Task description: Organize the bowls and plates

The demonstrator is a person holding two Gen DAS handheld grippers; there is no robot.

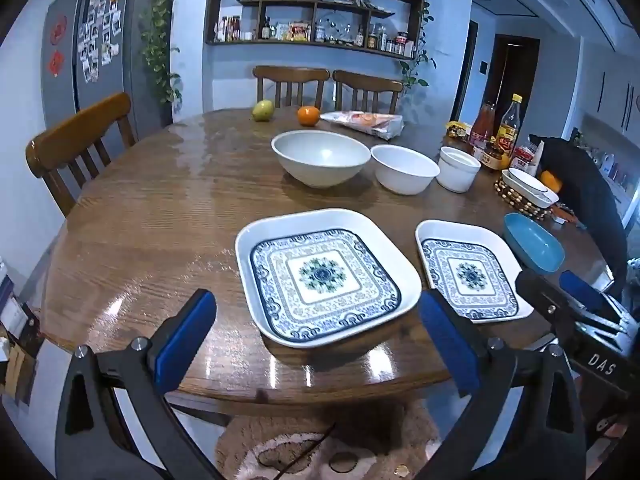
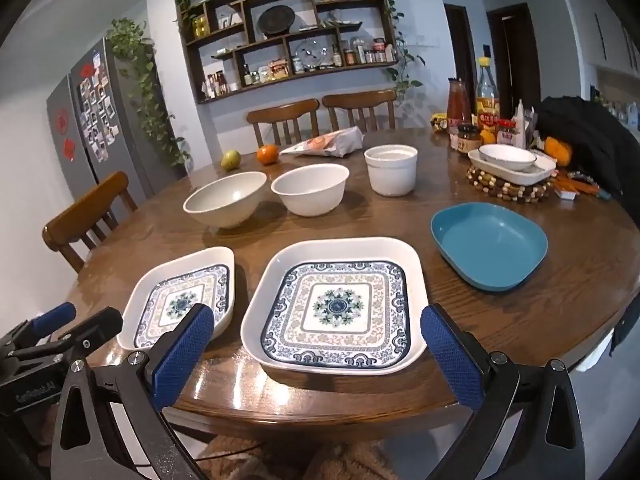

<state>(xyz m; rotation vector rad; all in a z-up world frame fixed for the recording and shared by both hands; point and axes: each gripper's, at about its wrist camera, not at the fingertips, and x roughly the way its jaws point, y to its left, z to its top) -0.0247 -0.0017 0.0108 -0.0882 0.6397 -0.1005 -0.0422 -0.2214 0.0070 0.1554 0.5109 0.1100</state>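
Fingers [image 1: 200, 332] of both grippers are spread wide, nothing held; patterned square plates [image 1: 326, 276] are seen just ahead on tabletop [image 1: 160, 220].

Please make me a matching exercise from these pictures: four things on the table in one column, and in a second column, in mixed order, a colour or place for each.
Things:
1. large patterned plate
2. shallow dish
3. orange
4. largest bowl

Descriptions:
A. plain blue, no pattern
B. far side of the table, beside the green pear
C. square, nearest the table's front edge
D. round, white, empty, left of the two smaller white bowls

Pairs: 1-C, 2-A, 3-B, 4-D
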